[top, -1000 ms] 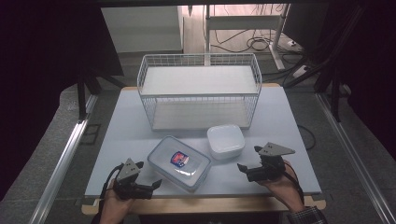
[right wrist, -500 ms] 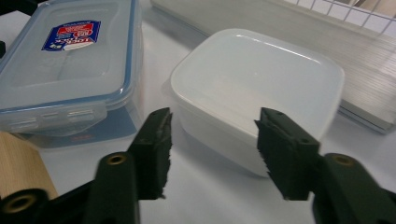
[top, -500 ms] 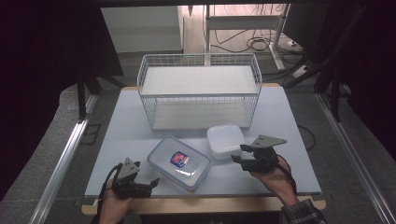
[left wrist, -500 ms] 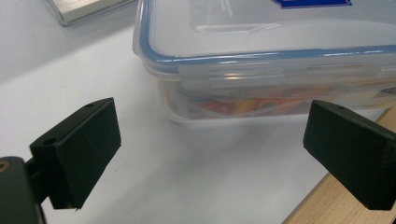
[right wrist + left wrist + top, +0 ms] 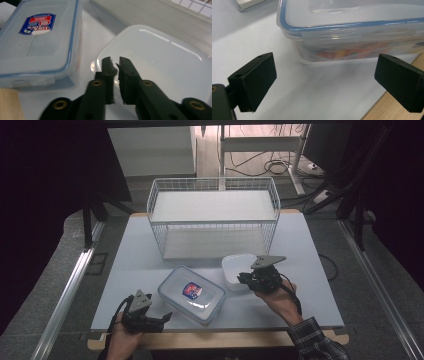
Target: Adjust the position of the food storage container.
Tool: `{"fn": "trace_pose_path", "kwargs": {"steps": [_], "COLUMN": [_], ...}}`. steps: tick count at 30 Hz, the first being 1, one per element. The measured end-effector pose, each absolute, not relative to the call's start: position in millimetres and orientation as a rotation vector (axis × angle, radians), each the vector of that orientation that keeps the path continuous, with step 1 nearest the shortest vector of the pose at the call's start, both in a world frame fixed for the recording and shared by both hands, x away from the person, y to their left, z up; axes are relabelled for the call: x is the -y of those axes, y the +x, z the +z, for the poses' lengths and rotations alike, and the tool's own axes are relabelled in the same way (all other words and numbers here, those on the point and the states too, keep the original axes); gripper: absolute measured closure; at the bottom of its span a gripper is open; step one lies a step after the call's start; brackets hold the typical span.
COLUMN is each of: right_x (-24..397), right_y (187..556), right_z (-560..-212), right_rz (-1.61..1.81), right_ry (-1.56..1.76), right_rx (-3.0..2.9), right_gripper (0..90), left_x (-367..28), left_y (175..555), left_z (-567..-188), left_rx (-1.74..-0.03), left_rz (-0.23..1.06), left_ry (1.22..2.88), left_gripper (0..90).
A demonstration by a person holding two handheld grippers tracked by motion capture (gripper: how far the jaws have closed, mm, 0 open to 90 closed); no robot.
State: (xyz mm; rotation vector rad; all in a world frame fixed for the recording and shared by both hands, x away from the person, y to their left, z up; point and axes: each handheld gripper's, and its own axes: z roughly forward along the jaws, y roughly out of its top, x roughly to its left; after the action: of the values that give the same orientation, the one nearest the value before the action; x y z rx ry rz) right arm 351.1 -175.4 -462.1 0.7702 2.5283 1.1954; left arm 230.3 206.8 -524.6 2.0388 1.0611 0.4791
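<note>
A clear lidded food box (image 5: 192,292) with a blue seal and a red-and-blue label lies at the table's front centre. Just right of it sits a white square container (image 5: 239,266). My right gripper (image 5: 243,279) has just been closing; its jaws now pinch the near rim of the white container (image 5: 160,57), with the gripper (image 5: 115,62) almost fully shut. My left gripper (image 5: 164,316) rests at the front left, open, its wide jaws (image 5: 324,82) facing a short side of the clear box (image 5: 352,25) with a gap between.
A white wire basket (image 5: 215,215) with a shelf stands at the back of the pale table (image 5: 130,260). The table's wooden front edge (image 5: 387,105) runs just under the left gripper. Dark floor and metal rails flank both sides.
My right gripper moved leftward from the table's right side to the white container and its jaws closed on the rim. The left gripper stayed in place.
</note>
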Motion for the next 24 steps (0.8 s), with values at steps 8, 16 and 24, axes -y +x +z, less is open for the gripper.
{"fn": "trace_pose_path", "kwargs": {"steps": [8,16,24], "right_x": [146.7,116.2,95.0], "right_y": [368.4,390.2,403.5], "right_z": [-458.3,-466.2,-474.9], "right_rz": [1.182,1.137,1.022], "right_ry": [0.696,0.635,0.616], "right_rx": [-2.539,-2.571,-2.6], "right_gripper": [89.5,89.4,89.5], "left_x": [-206.2,-205.1,-204.3], "left_y": [230.3,230.0,230.1], "left_z": [-524.9,-524.9,-525.5], "left_rx": [-1.056,-1.047,-1.044], "left_rz": [0.48,0.482,0.479], "left_ry": [2.047,2.051,2.06], "left_gripper": [3.8,3.8,3.8]}}
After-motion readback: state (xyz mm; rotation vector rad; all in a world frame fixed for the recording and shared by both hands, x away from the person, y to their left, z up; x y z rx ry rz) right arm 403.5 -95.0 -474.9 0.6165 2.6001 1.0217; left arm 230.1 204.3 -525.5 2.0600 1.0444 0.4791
